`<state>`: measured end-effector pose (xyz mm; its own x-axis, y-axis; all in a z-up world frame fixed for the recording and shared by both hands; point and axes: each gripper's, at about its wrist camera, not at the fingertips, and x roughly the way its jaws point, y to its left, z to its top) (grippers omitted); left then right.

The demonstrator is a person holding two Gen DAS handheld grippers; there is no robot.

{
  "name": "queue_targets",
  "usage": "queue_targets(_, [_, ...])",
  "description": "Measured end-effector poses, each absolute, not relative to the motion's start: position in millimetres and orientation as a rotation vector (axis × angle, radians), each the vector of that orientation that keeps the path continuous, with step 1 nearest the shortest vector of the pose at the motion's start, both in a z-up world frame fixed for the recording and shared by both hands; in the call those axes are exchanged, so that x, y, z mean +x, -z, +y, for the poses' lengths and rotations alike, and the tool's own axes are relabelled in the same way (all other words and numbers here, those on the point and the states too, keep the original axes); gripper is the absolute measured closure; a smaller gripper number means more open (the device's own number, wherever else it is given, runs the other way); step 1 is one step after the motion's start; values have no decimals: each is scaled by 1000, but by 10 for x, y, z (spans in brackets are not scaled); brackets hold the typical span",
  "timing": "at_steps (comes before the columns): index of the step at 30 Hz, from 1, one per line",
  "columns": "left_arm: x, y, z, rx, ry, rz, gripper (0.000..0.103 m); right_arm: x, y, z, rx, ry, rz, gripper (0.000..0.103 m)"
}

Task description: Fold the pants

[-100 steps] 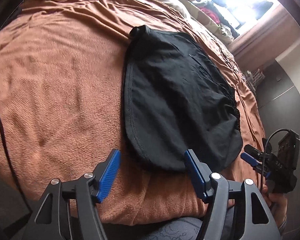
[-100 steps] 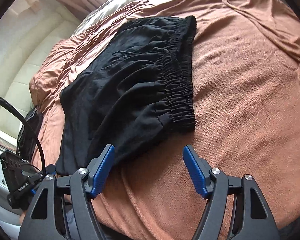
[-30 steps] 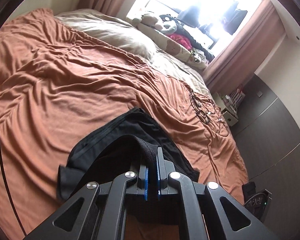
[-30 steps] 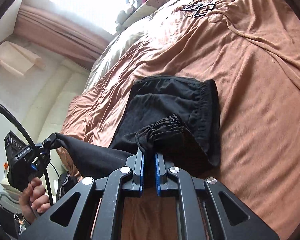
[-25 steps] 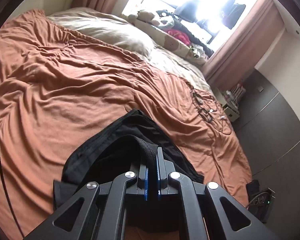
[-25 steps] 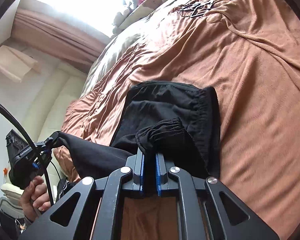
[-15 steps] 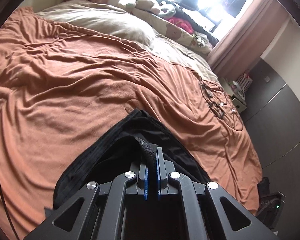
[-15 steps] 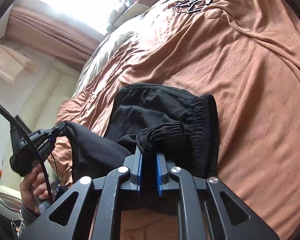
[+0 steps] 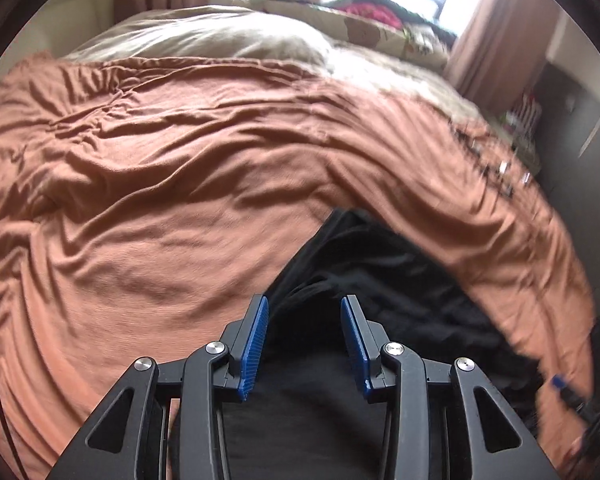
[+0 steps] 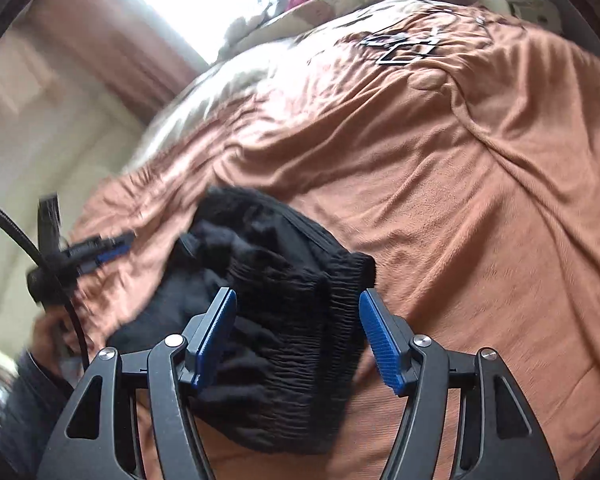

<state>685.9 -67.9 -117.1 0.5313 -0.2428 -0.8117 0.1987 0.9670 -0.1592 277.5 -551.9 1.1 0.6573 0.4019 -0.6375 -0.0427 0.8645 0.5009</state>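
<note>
Left tongs (image 9: 304, 340): jaws have just been opening, now moderately apart; the hem they pinched half a second ago has dropped free. Black pants (image 9: 380, 280) lie below and beyond the tips, nothing pressed. Right tongs (image 10: 298, 338): likewise just opened, wider, elastic waistband (image 10: 324, 320) loose between pads. Pants rest doubled on the brown bedspread (image 10: 480, 200). Fold appears laid; both grips released.

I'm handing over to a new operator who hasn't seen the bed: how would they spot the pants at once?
Find the wide rust-orange blanket covering the bed. At its near edge lies a folded bundle, the pants, below both grippers. They are the only black fabric there, with a gathered elastic waistband facing the right gripper.
</note>
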Motion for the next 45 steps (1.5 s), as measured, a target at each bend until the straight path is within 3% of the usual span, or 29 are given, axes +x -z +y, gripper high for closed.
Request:
queue_targets(4, [6887,1363,-755,69,299,1013,63,2867,-8,-5332,320,-288,851,41])
queue_targets(21, [7249,1795,-1289,361,423,1038,63,3229,132,-5171,132,-383,858,41])
queue_targets(23, [7251,1826,-1320,374,428,1037,63,3250,151,-5157,125,-382,857,48])
queue_targets(24, [7251,1847,-1344,383,428,1040,63,3255,160,-5150,122,-384,859,57])
queue_targets(26, [7228,1865,-1376,402,435,1032,81,3265,180,-5128,112,-375,868,68])
queue_targets(27, [7223,1880,-1399,420,434,1039,100,3264,182,-5123,103,-364,868,74])
queue_targets(33, [7194,1538,-1359,401,395,926,100,3238,117,-5220,158,-345,858,85])
queue_targets(39, [7343,1186,-1469,389,360,855,100,3264,-8,-5286,210,-325,824,86])
queue_targets(45, [7566,1188,-1707,389,331,834,100,3384,9,-5353,257,-273,832,86])
